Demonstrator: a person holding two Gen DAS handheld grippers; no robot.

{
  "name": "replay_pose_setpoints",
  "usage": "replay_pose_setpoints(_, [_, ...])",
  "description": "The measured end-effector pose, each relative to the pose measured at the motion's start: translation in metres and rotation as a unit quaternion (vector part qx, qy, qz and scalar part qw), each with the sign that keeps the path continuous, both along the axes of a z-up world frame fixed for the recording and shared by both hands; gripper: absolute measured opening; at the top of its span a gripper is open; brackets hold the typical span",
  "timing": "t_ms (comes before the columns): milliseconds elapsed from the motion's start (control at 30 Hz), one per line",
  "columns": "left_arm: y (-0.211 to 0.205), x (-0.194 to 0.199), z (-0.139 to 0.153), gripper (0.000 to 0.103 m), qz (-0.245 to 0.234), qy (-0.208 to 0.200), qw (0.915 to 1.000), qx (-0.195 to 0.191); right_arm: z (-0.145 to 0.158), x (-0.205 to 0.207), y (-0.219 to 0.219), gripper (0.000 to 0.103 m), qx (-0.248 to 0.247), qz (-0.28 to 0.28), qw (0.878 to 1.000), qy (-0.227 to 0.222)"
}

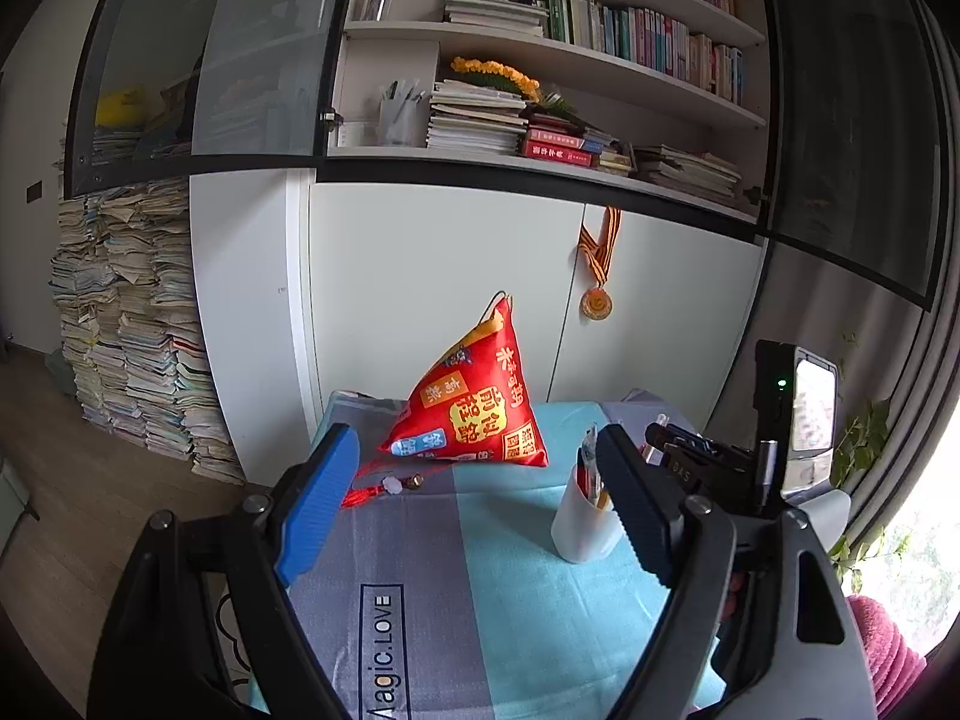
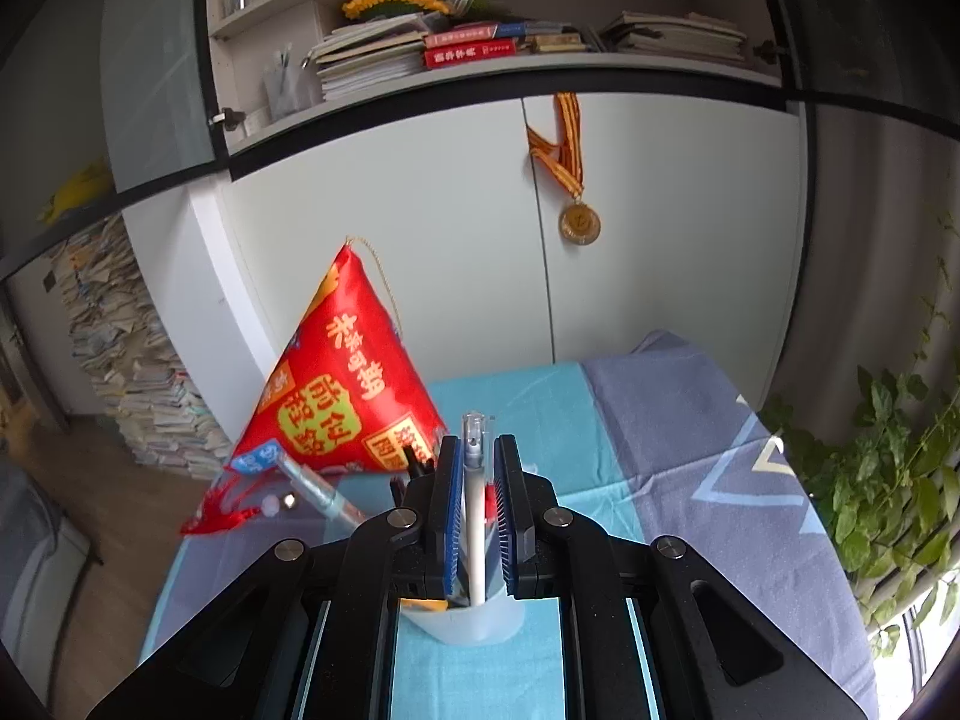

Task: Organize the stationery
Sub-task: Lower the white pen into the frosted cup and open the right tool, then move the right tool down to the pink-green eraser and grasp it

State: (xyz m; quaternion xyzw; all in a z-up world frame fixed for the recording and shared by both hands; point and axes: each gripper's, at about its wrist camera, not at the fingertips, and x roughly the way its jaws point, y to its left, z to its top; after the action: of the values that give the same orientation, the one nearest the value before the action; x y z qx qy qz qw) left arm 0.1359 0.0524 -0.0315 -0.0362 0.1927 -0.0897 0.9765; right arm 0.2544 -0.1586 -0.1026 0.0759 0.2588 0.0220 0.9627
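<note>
Over the white cup (image 2: 462, 621) on the table, the right gripper (image 2: 478, 516) pinches a white pen (image 2: 476, 540) between its two blue pads, and the pen's lower end already dips inside the cup. A good way to finish, I think, is to lower the pen straight down until it rests in the cup, then let go slowly so the cup does not tip. Other pens lean out of the cup toward 10 o'clock, so the new pen should keep clear of them. The left gripper (image 1: 474, 504) has its jaws spread wide with nothing between them, and the cup (image 1: 585, 531) sits just at 3 o'clock of that gap. It could steady the cup if it wobbles. The table wears a blue and grey cloth (image 2: 660, 420). A red stuffed triangle (image 2: 348, 384) with yellow writing sits at 11 o'clock of the cup. Behind it are white cupboard doors (image 2: 420, 240), a hanging medal (image 2: 579, 222), and shelves (image 1: 540, 36) full of books. Green leaves (image 2: 888, 468) show at 3 o'clock.
</note>
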Motion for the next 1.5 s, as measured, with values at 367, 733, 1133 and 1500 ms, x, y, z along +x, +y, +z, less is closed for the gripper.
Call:
replay_pose_setpoints(367, [-0.011, 0.003, -0.051, 0.082, -0.016, 0.090, 0.9953, 0.032, -0.016, -0.063, -0.036, 0.054, 0.007, 0.095, 0.993, 0.066])
replay_pose_setpoints(733, [-0.028, -0.040, -0.084, 0.082, -0.034, 0.119, 0.9884, 0.087, -0.101, -0.139, -0.007, 0.054, -0.135, 0.203, 0.954, 0.177])
replay_pose_setpoints(1133, [-0.037, -0.059, -0.095, 0.082, -0.025, 0.138, 0.9846, 0.104, -0.115, -0.155, 0.005, 0.054, -0.126, 0.232, 0.946, 0.187])
replay_pose_setpoints(1500, [-0.028, -0.072, -0.107, 0.081, -0.024, 0.155, 0.9816, 0.108, -0.110, -0.148, -0.015, 0.021, -0.078, 0.187, 0.961, 0.189])
